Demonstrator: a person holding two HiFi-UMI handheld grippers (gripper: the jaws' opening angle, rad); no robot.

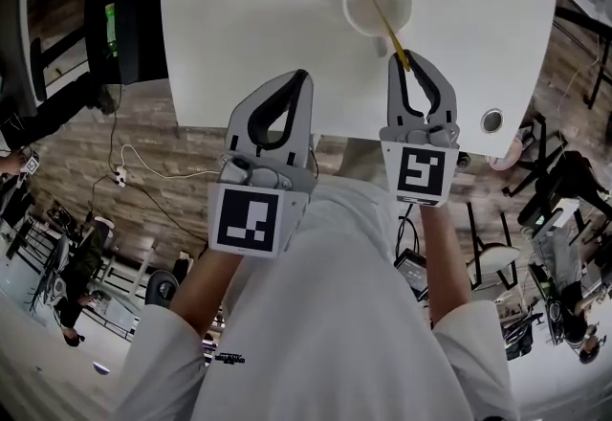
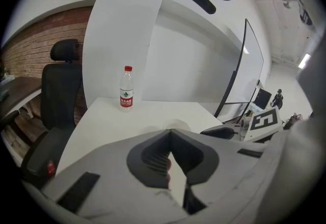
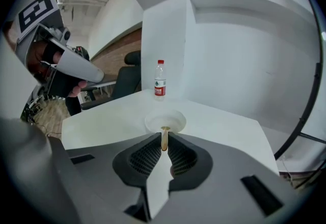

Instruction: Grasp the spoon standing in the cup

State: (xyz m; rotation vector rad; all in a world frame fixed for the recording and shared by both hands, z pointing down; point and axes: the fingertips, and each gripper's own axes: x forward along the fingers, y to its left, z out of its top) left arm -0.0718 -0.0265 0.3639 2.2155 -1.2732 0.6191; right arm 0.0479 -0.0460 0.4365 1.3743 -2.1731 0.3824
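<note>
Right gripper [image 1: 405, 60] on spoon [image 1: 381, 15] in cup [image 1: 352, 15].
Left gripper [image 1: 299, 77]: jaws pressed together, empty, over the white table [image 1: 229, 17]. Right gripper: jaws pinching the yellow spoon's handle; spoon leans in the white cup; water bottle [image 3: 160, 81] stands beyond.

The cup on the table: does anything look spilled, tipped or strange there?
Nothing stands out. The cup stands upright on the table, nothing spilled; the spoon leans across it, its handle pinched by the right gripper.
</note>
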